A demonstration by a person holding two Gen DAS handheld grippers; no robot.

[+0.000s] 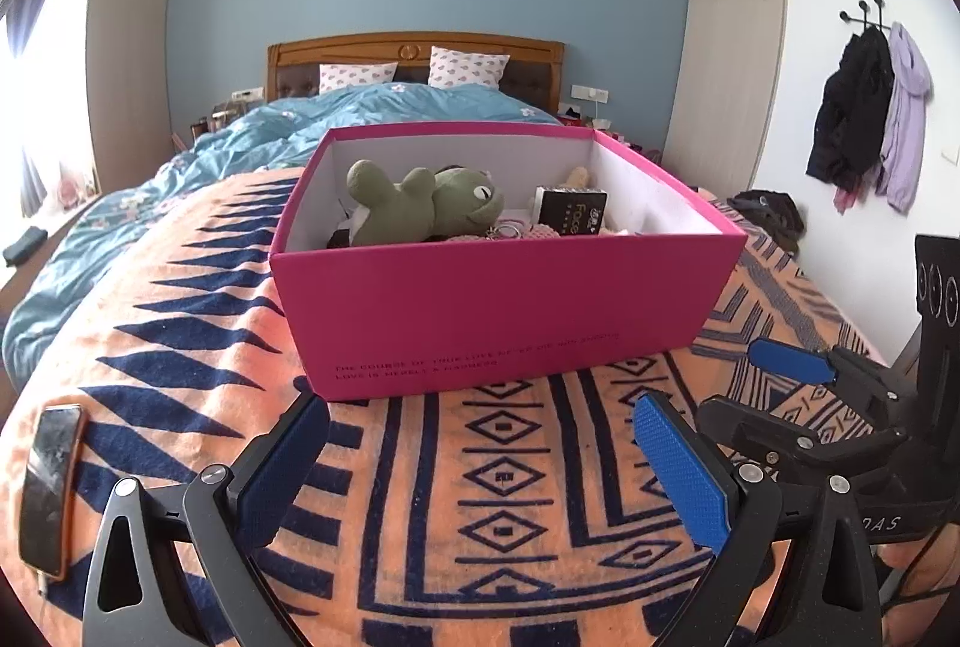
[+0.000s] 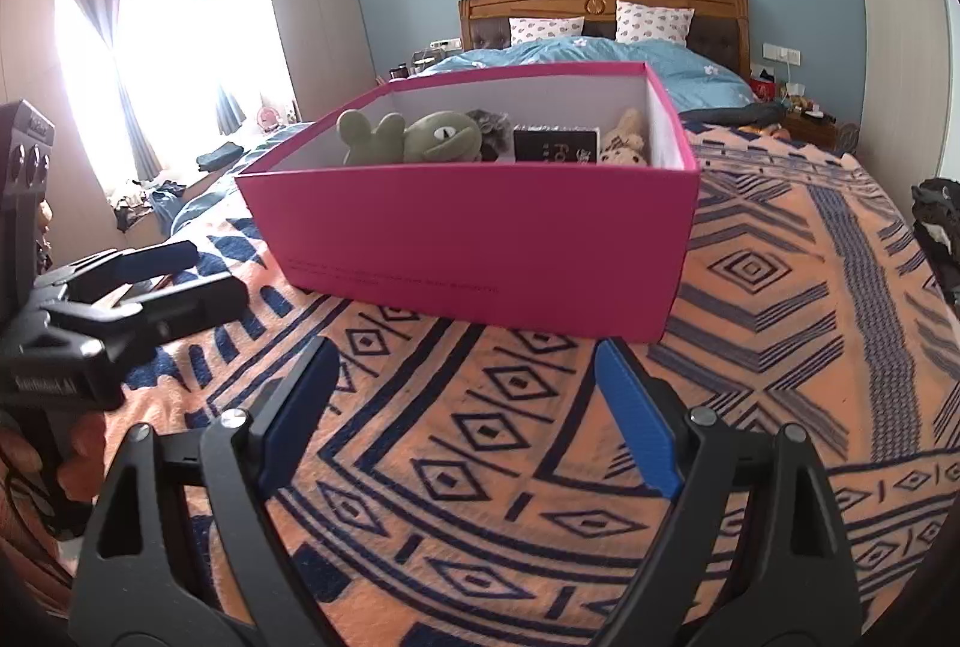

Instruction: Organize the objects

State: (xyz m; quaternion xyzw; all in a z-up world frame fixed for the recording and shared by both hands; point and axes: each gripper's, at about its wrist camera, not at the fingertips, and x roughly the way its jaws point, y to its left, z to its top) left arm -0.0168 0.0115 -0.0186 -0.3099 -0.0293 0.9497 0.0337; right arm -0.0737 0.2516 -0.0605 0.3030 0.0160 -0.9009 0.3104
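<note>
Pink box on the orange patterned blanket just ahead of both fingertips, green plush frog and black carton inside, left gripper spread wide and empty, right gripper likewise, phone left of the left fingers.

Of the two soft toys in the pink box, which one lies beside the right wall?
The small beige toy lies against the right wall of the pink box; the green frog lies at the left.
</note>
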